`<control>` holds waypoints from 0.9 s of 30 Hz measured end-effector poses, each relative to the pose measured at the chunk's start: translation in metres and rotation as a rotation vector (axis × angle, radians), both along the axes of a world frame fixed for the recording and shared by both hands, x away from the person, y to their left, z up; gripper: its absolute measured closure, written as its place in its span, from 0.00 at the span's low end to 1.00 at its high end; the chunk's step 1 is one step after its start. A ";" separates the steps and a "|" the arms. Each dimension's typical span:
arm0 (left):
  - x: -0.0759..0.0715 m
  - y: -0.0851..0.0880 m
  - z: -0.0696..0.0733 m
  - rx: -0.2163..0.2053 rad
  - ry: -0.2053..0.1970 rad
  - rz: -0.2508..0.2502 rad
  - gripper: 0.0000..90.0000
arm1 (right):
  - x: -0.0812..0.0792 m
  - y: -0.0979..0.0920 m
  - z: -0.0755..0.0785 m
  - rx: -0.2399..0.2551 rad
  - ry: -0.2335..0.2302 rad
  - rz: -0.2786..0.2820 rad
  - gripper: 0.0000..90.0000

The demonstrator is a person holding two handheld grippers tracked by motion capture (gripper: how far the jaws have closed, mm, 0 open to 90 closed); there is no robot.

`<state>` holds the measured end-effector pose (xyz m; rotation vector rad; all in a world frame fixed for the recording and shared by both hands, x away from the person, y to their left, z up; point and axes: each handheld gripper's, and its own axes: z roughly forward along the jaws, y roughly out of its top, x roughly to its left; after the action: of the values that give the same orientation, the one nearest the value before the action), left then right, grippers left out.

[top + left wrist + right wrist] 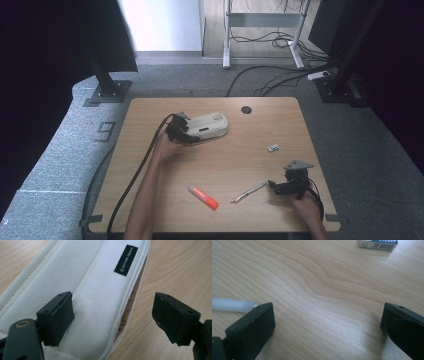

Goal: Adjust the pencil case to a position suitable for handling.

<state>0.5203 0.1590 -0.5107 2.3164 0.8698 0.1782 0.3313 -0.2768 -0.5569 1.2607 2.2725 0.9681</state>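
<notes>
Canvas pencil pouch (pixel 209 126) lies on the surface, ungrasped; left gripper (pixel 112 320) straddles its edge, jaws apart. Pen (pixel 248 192), marker (pixel 203 196), eraser (pixel 272 148) lie well apart from it, unpacked. Right gripper (pixel 327 322) open beside the pen.

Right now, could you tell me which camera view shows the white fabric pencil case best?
The left gripper view: the pencil case sits close up, showing its weave, seams and black label. The high view shows it whole but small, at the table's far side. The right gripper view faces bare wood and an eraser.
</notes>
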 end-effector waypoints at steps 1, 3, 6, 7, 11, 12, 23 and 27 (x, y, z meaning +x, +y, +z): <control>0.000 -0.001 -0.001 0.009 -0.002 -0.002 0.21 | 0.000 0.000 0.000 0.000 0.000 0.000 0.00; -0.003 -0.003 -0.002 0.025 -0.015 0.011 0.24 | 0.000 0.000 0.000 0.000 0.000 0.000 0.00; -0.008 -0.004 -0.003 0.033 -0.025 0.008 0.29 | 0.000 0.000 0.000 0.000 0.001 -0.001 0.00; -0.011 -0.004 -0.003 0.033 -0.027 0.010 0.31 | 0.000 0.000 0.000 0.000 0.001 0.000 0.00; -0.023 -0.006 -0.004 0.043 -0.032 -0.001 0.34 | 0.000 0.000 0.000 0.000 0.000 0.000 0.00; -0.025 -0.006 -0.004 0.045 -0.033 -0.002 0.34 | 0.000 0.000 0.000 0.000 0.000 0.000 0.00; -0.062 -0.002 -0.007 0.026 -0.051 0.029 0.35 | 0.000 0.000 0.000 0.000 0.001 -0.001 0.00; -0.077 0.003 -0.007 0.018 -0.054 0.045 0.37 | 0.000 0.000 0.000 0.001 0.001 -0.001 0.00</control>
<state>0.4431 0.1616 -0.5179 2.2992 0.8976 0.2678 0.3312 -0.2767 -0.5569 1.2626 2.2724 0.9682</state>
